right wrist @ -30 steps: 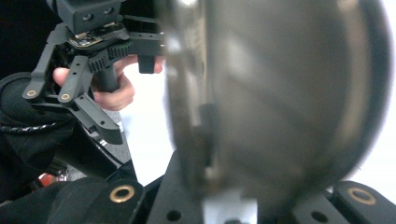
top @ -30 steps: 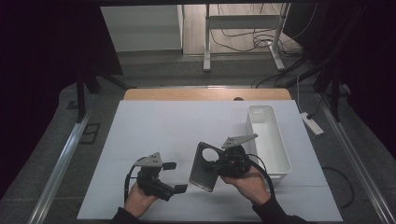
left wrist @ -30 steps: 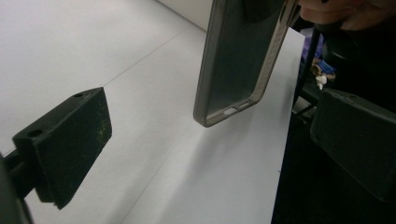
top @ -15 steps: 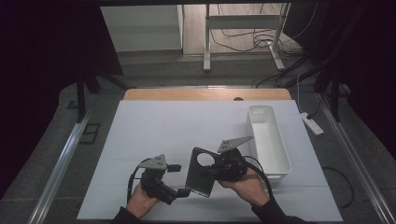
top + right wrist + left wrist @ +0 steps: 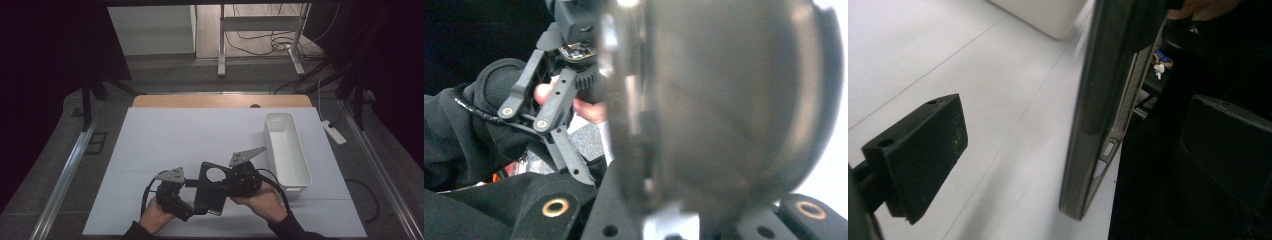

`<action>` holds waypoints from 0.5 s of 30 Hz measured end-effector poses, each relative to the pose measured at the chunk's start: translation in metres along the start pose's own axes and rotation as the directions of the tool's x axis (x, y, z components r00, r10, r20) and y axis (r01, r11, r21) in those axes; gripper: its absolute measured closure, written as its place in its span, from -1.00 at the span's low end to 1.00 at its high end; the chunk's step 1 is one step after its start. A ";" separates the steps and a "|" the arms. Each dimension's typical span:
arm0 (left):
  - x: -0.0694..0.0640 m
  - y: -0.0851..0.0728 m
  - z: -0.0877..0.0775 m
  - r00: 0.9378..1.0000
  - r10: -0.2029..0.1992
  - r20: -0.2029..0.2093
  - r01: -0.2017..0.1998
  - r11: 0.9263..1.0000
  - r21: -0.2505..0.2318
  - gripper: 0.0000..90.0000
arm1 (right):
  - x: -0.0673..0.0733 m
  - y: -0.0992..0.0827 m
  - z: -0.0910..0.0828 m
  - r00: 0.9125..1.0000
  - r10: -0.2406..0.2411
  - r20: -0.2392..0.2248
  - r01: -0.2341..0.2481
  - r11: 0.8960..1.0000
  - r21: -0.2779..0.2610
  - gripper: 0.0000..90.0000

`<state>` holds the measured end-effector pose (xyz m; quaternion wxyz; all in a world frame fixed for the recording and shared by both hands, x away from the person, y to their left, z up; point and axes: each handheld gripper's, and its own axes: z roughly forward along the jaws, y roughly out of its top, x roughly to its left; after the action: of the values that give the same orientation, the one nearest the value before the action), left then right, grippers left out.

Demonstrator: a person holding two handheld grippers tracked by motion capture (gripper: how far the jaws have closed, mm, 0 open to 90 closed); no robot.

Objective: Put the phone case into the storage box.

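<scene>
Plainly unlabelled, the black plate [image 5: 210,188] sits gripped in the right claw [image 5: 227,186], between the open left claw [image 5: 196,200].

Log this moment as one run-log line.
right claw: shut on black plate | left claw: open around plate's edge | white bin: empty

left tool [image 5: 192,197]: jaws apart | right tool [image 5: 227,185]: jaws clamped
</scene>
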<state>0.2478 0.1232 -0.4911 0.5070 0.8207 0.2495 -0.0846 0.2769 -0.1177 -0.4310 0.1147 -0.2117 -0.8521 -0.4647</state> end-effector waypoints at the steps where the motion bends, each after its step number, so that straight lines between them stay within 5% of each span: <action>1: 0.000 0.000 0.000 1.000 -0.003 0.005 0.003 1.000 -0.002 -1.00 | 0.000 0.000 0.000 1.000 -0.002 -0.002 0.002 1.000 0.001 0.91; 6: -0.001 0.001 0.002 1.000 0.011 0.018 -0.011 1.000 0.010 -0.90 | 0.001 0.001 0.000 1.000 -0.003 -0.017 0.003 1.000 -0.003 0.91; 15: -0.004 0.001 0.000 0.997 0.032 0.076 -0.033 0.999 0.004 -0.26 | 0.006 0.002 -0.001 0.998 -0.030 -0.049 0.030 1.000 -0.005 0.91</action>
<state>0.2452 0.1216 -0.4891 0.5154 0.8221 0.2166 -0.1079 0.2731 -0.1158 -0.4266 0.1283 -0.1878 -0.8510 -0.4734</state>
